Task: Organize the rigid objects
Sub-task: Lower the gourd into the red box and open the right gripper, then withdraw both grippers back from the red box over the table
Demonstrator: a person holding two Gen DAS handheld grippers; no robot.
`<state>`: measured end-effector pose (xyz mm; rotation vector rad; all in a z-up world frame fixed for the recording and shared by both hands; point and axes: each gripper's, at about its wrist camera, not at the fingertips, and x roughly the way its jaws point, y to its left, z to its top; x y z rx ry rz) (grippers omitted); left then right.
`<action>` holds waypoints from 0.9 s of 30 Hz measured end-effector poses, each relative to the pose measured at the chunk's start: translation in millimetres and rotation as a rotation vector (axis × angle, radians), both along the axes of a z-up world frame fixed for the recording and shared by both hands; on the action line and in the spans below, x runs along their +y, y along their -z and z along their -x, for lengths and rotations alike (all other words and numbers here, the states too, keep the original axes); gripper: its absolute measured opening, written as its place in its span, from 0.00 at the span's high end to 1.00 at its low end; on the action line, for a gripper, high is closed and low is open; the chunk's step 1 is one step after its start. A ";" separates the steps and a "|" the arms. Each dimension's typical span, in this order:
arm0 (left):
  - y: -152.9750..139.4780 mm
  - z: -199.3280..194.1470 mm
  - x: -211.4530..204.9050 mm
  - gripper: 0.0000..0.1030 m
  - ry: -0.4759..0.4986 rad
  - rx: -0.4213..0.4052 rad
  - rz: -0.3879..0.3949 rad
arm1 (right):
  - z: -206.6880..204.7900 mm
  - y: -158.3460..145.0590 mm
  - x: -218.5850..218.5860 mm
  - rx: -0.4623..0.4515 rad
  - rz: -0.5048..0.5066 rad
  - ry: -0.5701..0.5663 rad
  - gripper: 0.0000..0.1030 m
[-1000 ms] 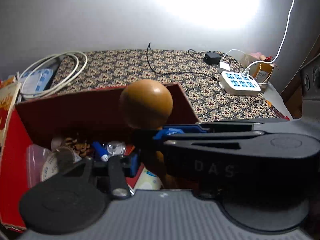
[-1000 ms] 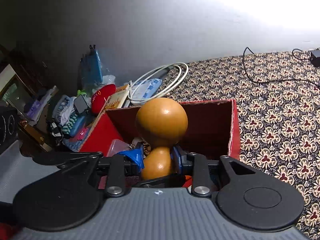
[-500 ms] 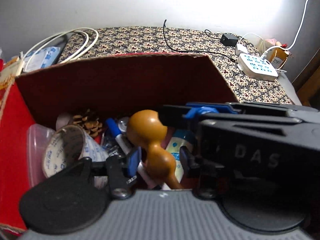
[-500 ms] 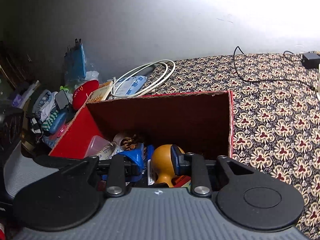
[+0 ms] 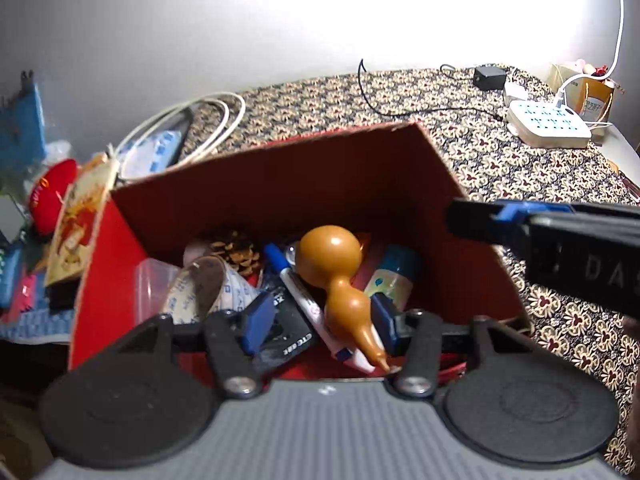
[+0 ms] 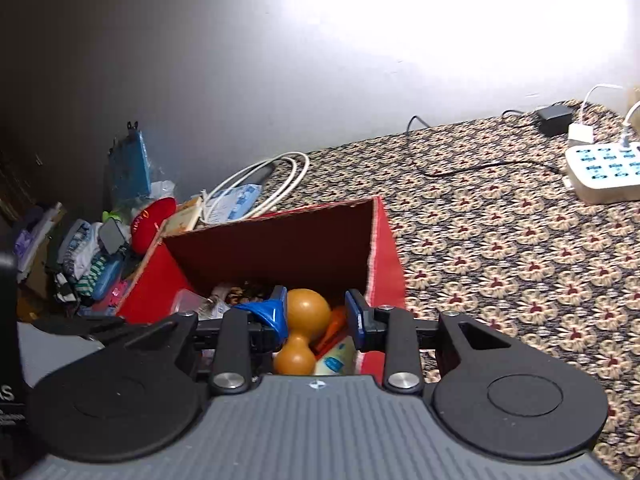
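The left tongs (image 5: 322,320) have just been opening and now stand apart over the red cardboard box (image 5: 280,184); the right-hand pad lies against the neck of the wooden gourd (image 5: 336,268), the other well clear, so nothing is clamped. The right tongs (image 6: 316,314) have also just widened and stand apart around the gourd's upper bulb without pressing it. The gourd lies tilted among a marker (image 5: 296,284), a tape roll (image 5: 198,290) and a pine cone (image 5: 238,252). It looks hard, light and glossy, probably slippery on the bulbs; the narrow waist is the surest hold. Farther off, the patterned tabletop (image 6: 500,240) carries a power strip (image 6: 604,168).
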<state>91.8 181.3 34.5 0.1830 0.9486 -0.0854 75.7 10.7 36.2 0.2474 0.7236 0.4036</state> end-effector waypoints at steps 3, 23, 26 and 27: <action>-8.2 8.3 -12.1 0.47 -0.011 -0.021 -0.037 | 10.6 -4.0 -11.4 -0.019 0.002 0.005 0.86; -9.9 58.2 -114.0 0.42 -0.014 -0.028 -0.097 | 53.0 1.3 -111.9 0.048 0.086 0.133 0.84; -1.8 65.2 -131.4 0.42 -0.011 -0.007 -0.095 | 58.7 7.0 -124.1 0.072 0.130 0.158 0.84; 0.7 67.4 -138.0 0.42 -0.009 0.000 -0.096 | 60.8 9.1 -129.4 0.080 0.141 0.171 0.84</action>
